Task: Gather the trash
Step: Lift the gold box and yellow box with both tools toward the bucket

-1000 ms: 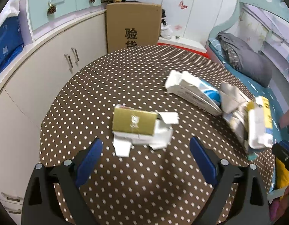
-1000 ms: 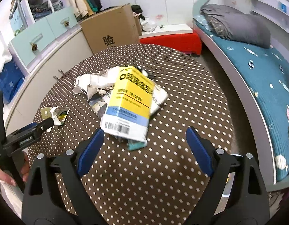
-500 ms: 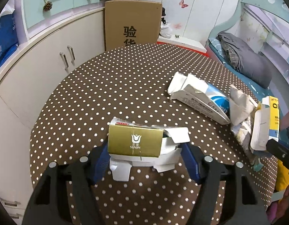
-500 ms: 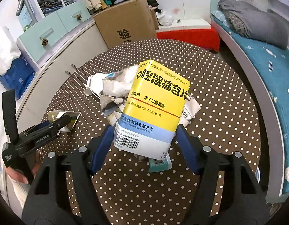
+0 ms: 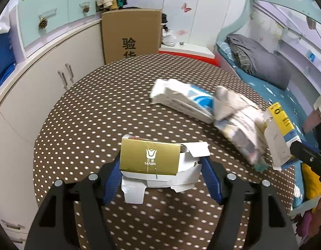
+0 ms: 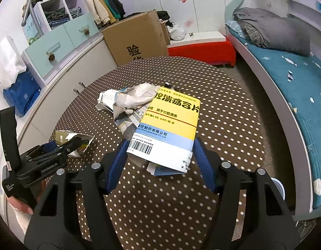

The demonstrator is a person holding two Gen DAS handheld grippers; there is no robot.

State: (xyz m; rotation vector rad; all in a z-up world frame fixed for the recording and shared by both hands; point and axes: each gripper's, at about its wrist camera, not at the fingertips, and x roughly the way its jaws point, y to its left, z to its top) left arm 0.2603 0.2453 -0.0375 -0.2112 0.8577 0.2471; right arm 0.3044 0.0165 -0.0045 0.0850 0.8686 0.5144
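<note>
**Both boxes clamped, both lifted off the dotted cloth**

Closed now, against wide-open a second ago: left gripper (image 5: 160, 173) pinching the gold box (image 5: 149, 158) by its two ends, torn white flaps hanging below the fingers. Same on the other side: right gripper (image 6: 160, 158) narrowed onto the yellow medicine box (image 6: 171, 129), held at its barcode end and tilted up away from the camera. Raised slightly above the polka-dot table (image 5: 98, 108), where both lay flat earlier.

Left behind on the table, beyond the yellow box: crumpled paper (image 6: 131, 102) and a flattened white-and-blue carton (image 5: 185, 102), touching each other.

Around the table: white cabinets (image 5: 35, 79) close along the left edge, a cardboard box (image 5: 131, 35) just behind the far edge, a bed (image 6: 289, 79) along the right edge. Bare dotted cloth on the near half and toward the far rim.
</note>
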